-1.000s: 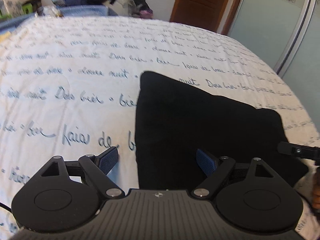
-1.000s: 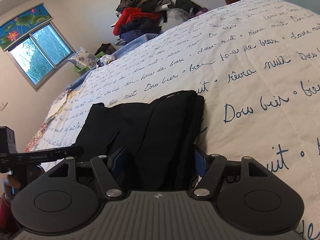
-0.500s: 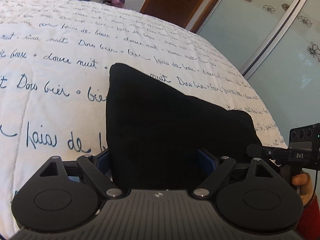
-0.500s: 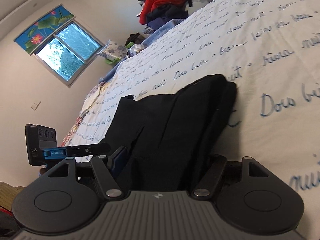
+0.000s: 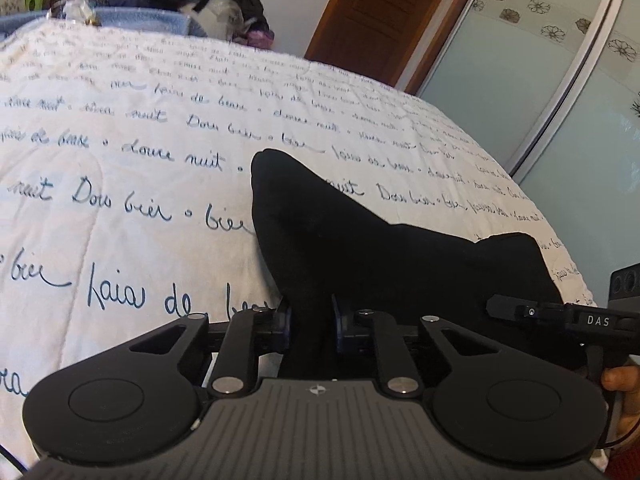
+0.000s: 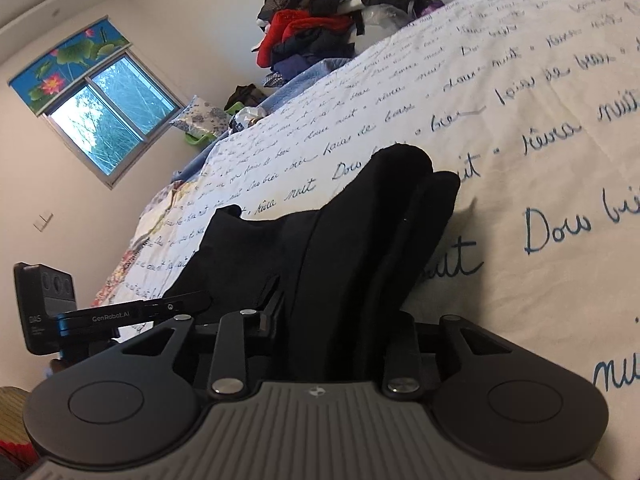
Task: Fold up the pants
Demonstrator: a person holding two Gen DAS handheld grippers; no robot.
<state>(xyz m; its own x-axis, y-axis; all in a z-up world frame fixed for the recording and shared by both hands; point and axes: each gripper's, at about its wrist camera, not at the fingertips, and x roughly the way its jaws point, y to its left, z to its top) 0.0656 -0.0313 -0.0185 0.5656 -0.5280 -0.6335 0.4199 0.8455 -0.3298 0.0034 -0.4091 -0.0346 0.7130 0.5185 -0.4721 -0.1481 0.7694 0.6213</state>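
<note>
The black pants (image 5: 360,248) lie partly folded on the white bedspread (image 5: 120,168) with blue script. My left gripper (image 5: 311,322) is shut on the near left edge of the pants, and the cloth rises between its blue pads. My right gripper (image 6: 340,320) is shut on the near right edge of the pants (image 6: 360,232), where the thick layered fold shows; its right finger is hidden by the cloth. Each gripper shows at the side of the other's view: the right one (image 5: 560,316) and the left one (image 6: 120,312).
A pile of clothes (image 6: 320,28) sits at the far end of the bed. A wooden door (image 5: 384,12) and glass wardrobe doors (image 5: 552,92) stand to the right. A window (image 6: 108,120) is on the left wall.
Both grippers have closed on the near edge of the pants. The gripped edge has lifted, so the cloth now peaks up from the bed.
</note>
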